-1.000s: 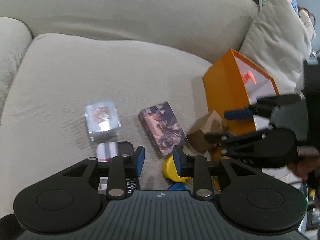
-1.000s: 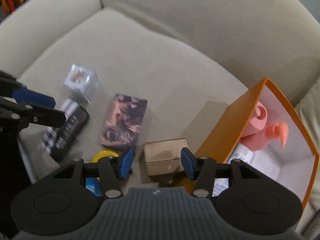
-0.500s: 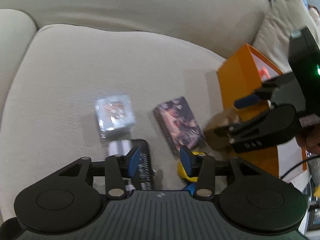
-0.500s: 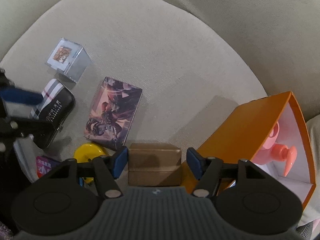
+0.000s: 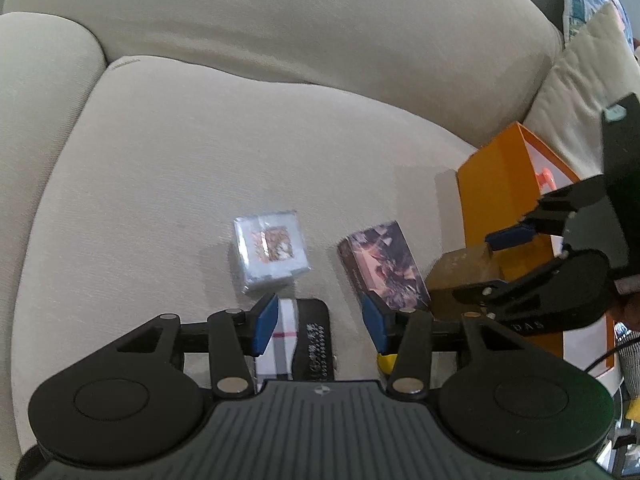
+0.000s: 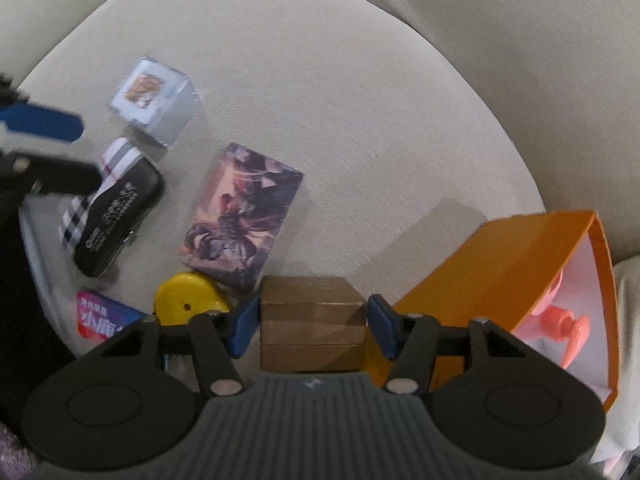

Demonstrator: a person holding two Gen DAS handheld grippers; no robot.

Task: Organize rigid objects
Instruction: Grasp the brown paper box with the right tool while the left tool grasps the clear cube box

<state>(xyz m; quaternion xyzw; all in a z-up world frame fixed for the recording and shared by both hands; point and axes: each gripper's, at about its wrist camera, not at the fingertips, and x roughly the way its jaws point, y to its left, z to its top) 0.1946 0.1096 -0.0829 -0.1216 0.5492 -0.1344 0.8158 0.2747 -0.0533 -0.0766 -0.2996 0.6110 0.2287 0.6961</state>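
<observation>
On the beige sofa seat (image 6: 360,120) a scatter of small rigid items is laid out, and both claws are poised right over it. The right gripper (image 6: 312,326) is pointed almost straight down, and the brown cardboard box (image 6: 312,320) is framed squarely between its blue pads; the jaws have just been closing in, yet a sliver of gap is seen on each side, so the box is bracketed, not clenched. The box is stood on the cushion just beside the orange box (image 6: 492,268), whose open white interior is occupied by a pink pump bottle (image 6: 560,320). Touching the brown box's far left corner, an illustrated card box (image 6: 244,216) is laid flat. A yellow object (image 6: 188,300) is tucked just below it, with a pink-and-blue packet (image 6: 104,316) nearby.

Over on the left, the left gripper (image 5: 320,326) is seen with jaws just widened and released, nothing pressed by either pad. Between them, partly hidden, a black case (image 5: 316,332) with a plaid-patterned side is lined up. Just beyond the left pad a clear cube box (image 5: 272,248) is sat on the cushion.
</observation>
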